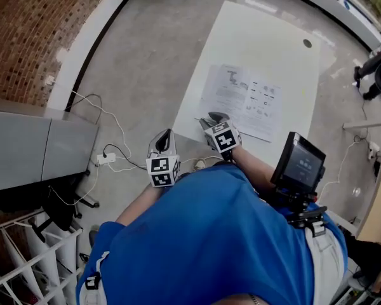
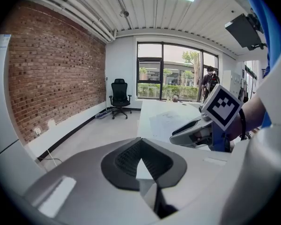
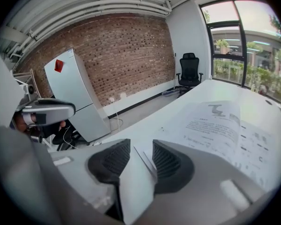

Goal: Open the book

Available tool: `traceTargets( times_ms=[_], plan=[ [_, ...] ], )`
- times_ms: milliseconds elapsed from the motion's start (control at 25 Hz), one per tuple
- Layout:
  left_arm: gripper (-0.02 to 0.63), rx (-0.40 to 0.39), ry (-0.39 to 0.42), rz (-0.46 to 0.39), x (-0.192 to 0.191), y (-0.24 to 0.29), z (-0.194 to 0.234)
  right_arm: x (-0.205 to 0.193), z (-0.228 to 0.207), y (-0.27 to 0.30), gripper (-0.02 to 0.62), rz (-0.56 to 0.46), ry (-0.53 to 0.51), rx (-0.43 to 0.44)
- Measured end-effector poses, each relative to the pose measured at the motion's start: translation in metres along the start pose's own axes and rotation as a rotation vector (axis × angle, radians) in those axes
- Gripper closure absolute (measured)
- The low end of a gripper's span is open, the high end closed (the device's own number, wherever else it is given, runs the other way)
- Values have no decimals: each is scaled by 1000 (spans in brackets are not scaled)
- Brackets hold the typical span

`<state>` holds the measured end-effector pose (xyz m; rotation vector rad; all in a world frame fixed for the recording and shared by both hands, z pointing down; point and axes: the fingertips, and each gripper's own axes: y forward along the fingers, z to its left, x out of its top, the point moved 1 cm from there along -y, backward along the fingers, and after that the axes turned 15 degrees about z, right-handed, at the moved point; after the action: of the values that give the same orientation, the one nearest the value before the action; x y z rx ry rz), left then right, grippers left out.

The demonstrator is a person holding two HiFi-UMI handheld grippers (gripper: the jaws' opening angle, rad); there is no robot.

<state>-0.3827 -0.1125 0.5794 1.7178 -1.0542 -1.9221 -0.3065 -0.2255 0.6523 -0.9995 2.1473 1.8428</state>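
The book [image 1: 241,100] lies open flat on the white table [image 1: 267,37], its printed pages facing up. My right gripper [image 1: 216,116] hovers at the book's near left corner, open, with nothing between its pads. In the right gripper view the open pages [image 3: 229,125] spread out to the right, beyond the parted jaws of the right gripper [image 3: 141,149]. My left gripper [image 1: 167,134] hangs off the table's left edge, over the floor, its tips touching and empty. In the left gripper view, the left gripper [image 2: 141,146] has the right gripper [image 2: 185,128] and the book [image 2: 166,118] ahead of it.
A grey cabinet [image 1: 38,148] stands to the left by the brick wall [image 1: 25,37], with cables [image 1: 108,157] on the floor beside it. A black office chair [image 2: 119,95] sits at the far end. A small screen [image 1: 300,164] is mounted at the person's right side.
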Motion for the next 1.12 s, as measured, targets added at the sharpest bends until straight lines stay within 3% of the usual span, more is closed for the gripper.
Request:
traceTargets(
  times_ms=[280, 520, 720, 1120],
  plan=[
    [600, -147, 117, -27, 19, 24, -44, -26, -19, -50, 456, -87, 97, -128],
    [600, -304, 232, -51, 38, 31, -98, -58, -40, -109, 470, -194, 261, -252],
    [600, -424, 298, -74, 45, 25, -140, -89, -43, -151, 520, -251, 397, -334],
    [600, -642, 380, -93, 28, -17, -203, -138, -7, -211, 591, -321, 498, -510]
  ],
)
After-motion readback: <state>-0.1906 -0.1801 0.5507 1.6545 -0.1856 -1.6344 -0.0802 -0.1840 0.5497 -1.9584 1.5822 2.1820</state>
